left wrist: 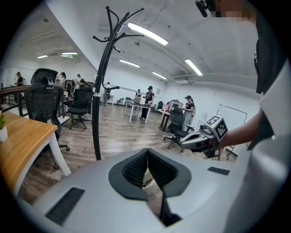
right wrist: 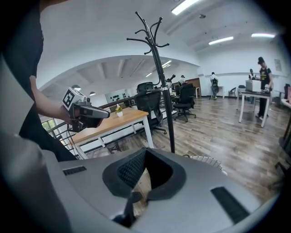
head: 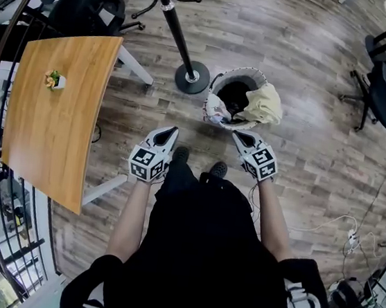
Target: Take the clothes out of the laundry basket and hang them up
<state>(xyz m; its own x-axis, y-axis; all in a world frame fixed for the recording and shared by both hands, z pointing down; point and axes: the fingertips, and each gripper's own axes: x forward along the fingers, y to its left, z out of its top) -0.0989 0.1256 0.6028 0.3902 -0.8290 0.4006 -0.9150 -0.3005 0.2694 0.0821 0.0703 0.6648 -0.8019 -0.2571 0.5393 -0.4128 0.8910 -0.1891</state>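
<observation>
Both jaw pairs are pressed together and empty on my left gripper point(head: 173, 131) and right gripper point(head: 238, 136). On the wood floor point(head: 311, 46), the coat stand point(head: 192, 77) base sits just left of the laundry basket point(head: 219, 83). A wooden table point(head: 52, 132) with a potted plant point(head: 54, 80) near its far edge stands well left. The basket stands just beyond my right gripper, with a beige garment point(head: 264, 104) draped over its right rim.

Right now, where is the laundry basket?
In the head view the laundry basket sits just ahead of the right tool, right of the coat stand's round base, a cream garment draped over its right rim.
</observation>
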